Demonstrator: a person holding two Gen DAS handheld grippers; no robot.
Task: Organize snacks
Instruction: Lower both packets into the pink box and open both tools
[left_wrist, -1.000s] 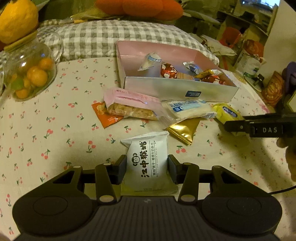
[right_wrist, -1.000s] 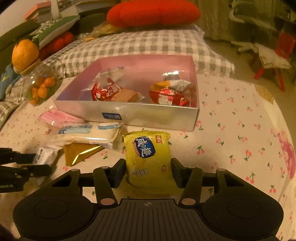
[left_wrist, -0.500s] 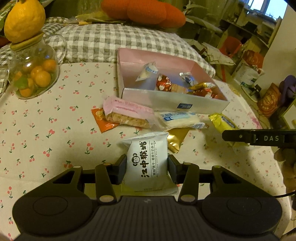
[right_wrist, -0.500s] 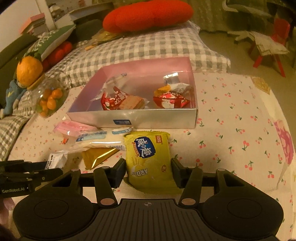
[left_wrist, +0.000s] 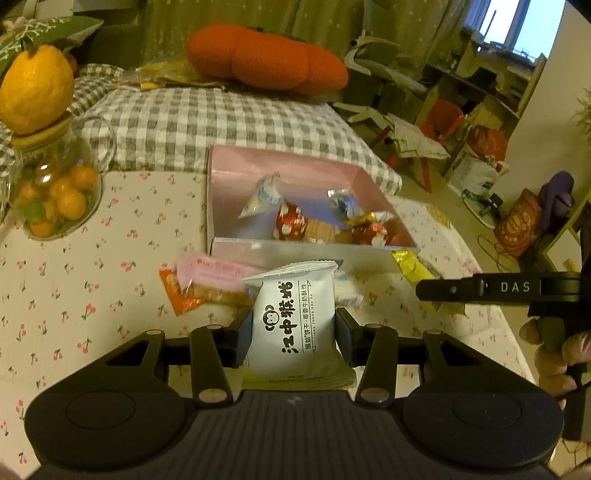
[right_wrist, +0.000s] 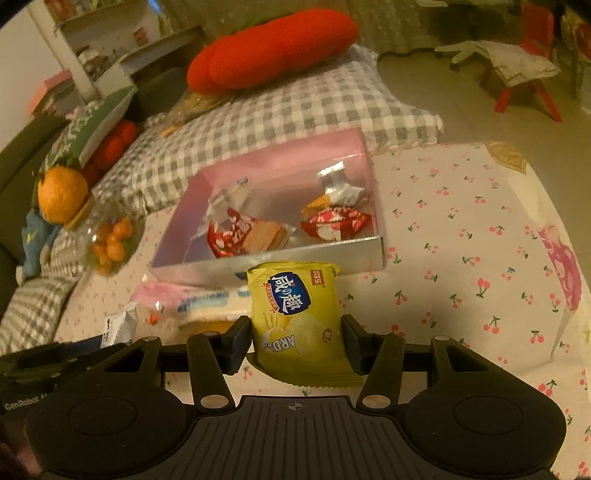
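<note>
Left wrist view: left gripper (left_wrist: 294, 338) clamping a white packet (left_wrist: 293, 325), holding it upright above the cloth (left_wrist: 74, 295), just short of the box (left_wrist: 295, 254). Box lying open, holding several wrapped snacks (left_wrist: 291, 223). Pink pack (left_wrist: 214, 275) and orange packet (left_wrist: 177, 291) lying on the cloth, just before the box's front wall. Jar (left_wrist: 55, 192) of small oranges standing far left, a larger fruit (left_wrist: 37, 88) sitting on its lid. Right gripper (left_wrist: 480, 290) reaching in from the right, a yellow packet (left_wrist: 413, 264) showing behind its finger.

Right wrist view: right gripper (right_wrist: 295, 341) squeezing the yellow packet (right_wrist: 299, 314), holding it upright before the box's (right_wrist: 303, 262) front wall. Red-wrapped snacks (right_wrist: 332, 223) lying inside the box. White-blue pack (right_wrist: 207, 302) and pink pack (right_wrist: 155, 291) lying left of the packet. Left gripper (right_wrist: 55, 358) showing at the lower left edge, white packet (right_wrist: 118, 326) peeking above it. Jar (right_wrist: 110, 240) standing left of the box.
</note>
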